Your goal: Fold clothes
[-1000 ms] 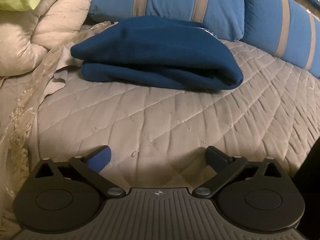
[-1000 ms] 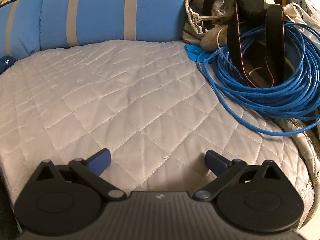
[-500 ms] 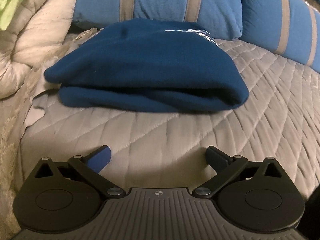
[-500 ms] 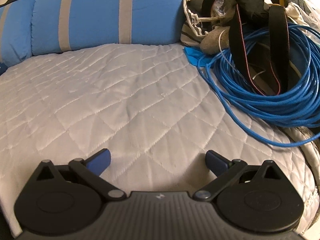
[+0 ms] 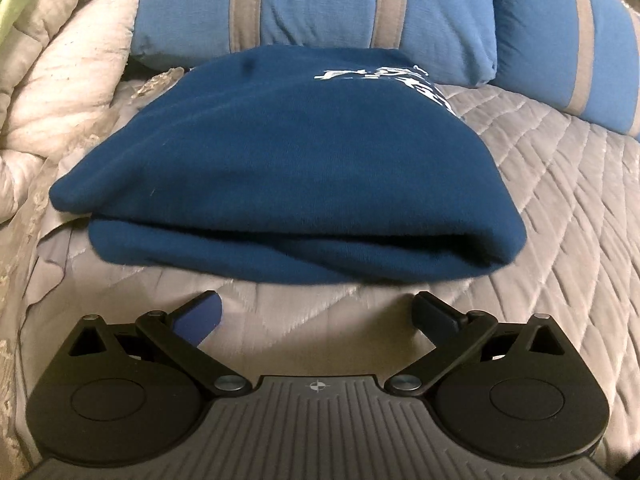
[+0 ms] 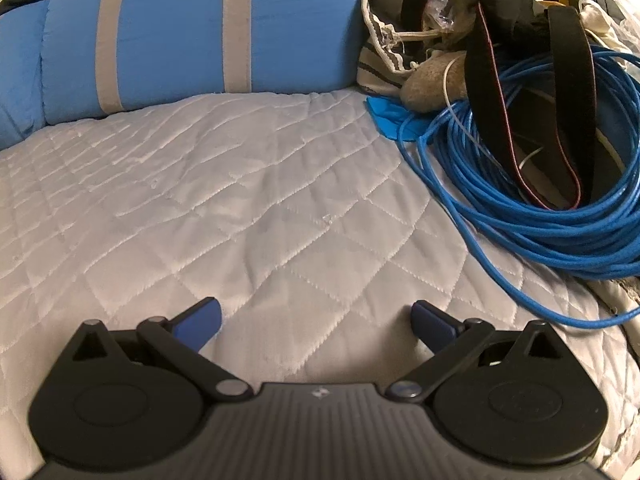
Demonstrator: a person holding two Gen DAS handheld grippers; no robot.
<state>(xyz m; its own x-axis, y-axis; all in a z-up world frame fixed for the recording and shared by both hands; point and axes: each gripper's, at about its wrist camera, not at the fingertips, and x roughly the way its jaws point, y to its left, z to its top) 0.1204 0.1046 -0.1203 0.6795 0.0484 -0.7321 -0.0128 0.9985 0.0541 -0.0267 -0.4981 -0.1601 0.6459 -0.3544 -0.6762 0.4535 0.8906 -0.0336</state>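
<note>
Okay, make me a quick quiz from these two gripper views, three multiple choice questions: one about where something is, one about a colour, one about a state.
1. Where does the coiled cable lie?
A. on the quilted bedcover, right of the open area
B. on top of the striped pillow
C. under the garment

2. What colour is the folded garment?
A. red
B. dark blue
C. green

3. How is the left gripper?
A. shut on the garment
B. open, holding nothing
C. shut on a cable

Answers: 1 A, the coil rests on the cover in the right wrist view. 2 B, dark blue with a white print. 3 B, its fingers stand apart, short of the garment.
</note>
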